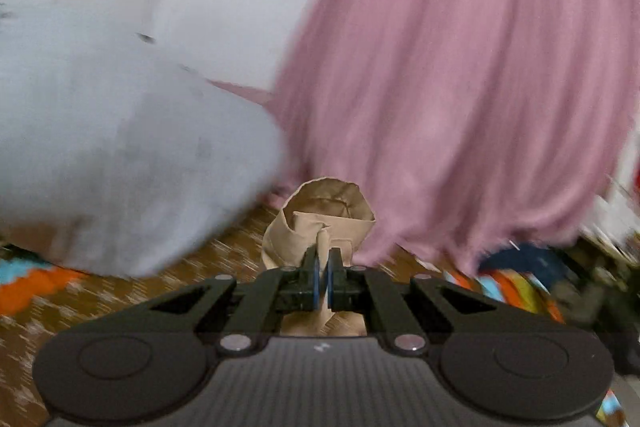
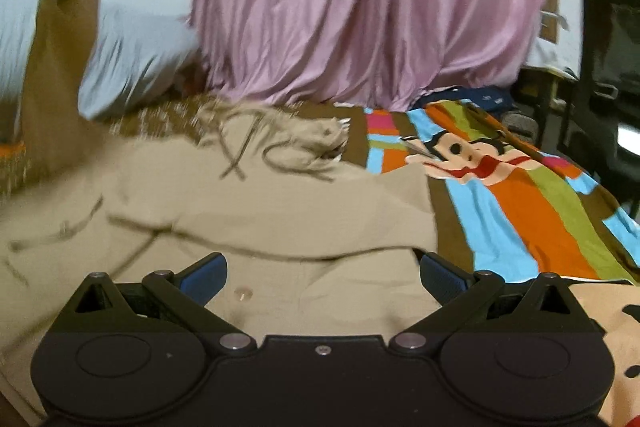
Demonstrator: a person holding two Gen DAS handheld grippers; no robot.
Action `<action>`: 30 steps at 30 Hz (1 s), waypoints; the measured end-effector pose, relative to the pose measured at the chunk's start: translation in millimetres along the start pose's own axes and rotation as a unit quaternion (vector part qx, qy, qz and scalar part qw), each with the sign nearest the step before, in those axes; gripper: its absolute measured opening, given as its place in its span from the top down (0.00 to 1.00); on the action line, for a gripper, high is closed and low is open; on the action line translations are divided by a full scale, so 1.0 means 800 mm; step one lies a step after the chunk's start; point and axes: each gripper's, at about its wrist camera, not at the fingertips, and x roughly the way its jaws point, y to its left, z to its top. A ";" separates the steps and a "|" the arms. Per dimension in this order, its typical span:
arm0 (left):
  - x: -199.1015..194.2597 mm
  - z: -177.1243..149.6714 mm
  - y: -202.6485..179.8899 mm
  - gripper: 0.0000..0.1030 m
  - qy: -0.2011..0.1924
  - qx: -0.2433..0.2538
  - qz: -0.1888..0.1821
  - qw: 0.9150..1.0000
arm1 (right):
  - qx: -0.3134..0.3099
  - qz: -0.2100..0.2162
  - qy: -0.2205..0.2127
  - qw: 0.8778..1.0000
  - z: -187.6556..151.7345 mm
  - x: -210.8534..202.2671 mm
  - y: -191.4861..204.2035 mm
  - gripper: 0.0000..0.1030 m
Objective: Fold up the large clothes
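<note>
My left tool point(image 1: 323, 267) is clamped on a fold of the tan garment point(image 1: 320, 215), lifted off the bed. My right tool point(image 2: 322, 273) hangs wide open, empty, over the garment point(image 2: 256, 211) spread on the striped bedspread point(image 2: 520, 211), pink curtain point(image 2: 372, 7) behind.

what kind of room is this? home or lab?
Most likely a home bedroom. The tan garment lies on a bed with a bright cartoon-print sheet, a pale pillow sits at its far side, and a pink curtain hangs behind.
</note>
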 end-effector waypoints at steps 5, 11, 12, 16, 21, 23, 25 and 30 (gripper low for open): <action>0.030 -0.083 -0.092 0.98 0.077 -0.011 -0.076 0.994 | 0.046 -0.023 -0.005 0.999 0.020 -0.018 -0.035 0.01; 0.080 -0.216 -0.127 0.92 0.225 -0.042 -0.118 0.966 | 0.092 -0.054 0.007 0.994 0.024 -0.026 -0.076 0.01; 0.084 -0.235 -0.120 0.90 0.244 -0.057 -0.115 0.961 | 0.100 -0.057 0.007 0.993 0.024 -0.027 -0.081 0.01; 0.086 -0.272 -0.090 0.61 0.281 -0.079 -0.139 0.946 | 0.125 -0.061 0.015 0.990 0.023 -0.023 -0.093 0.01; 0.055 -0.261 -0.052 0.19 0.259 -0.065 -0.162 0.950 | 0.112 -0.051 0.028 0.992 0.017 -0.015 -0.084 0.01; 0.043 -0.249 -0.033 0.15 0.253 -0.041 -0.150 0.955 | 0.104 -0.046 0.032 0.993 0.014 -0.011 -0.076 0.01; 0.040 -0.239 -0.011 0.11 0.244 -0.018 -0.094 0.965 | 0.098 -0.041 0.034 0.994 0.010 -0.009 -0.069 0.01; 0.069 -0.232 0.078 0.10 0.204 0.020 0.075 0.976 | 0.040 -0.041 0.012 0.998 0.006 -0.002 -0.040 0.01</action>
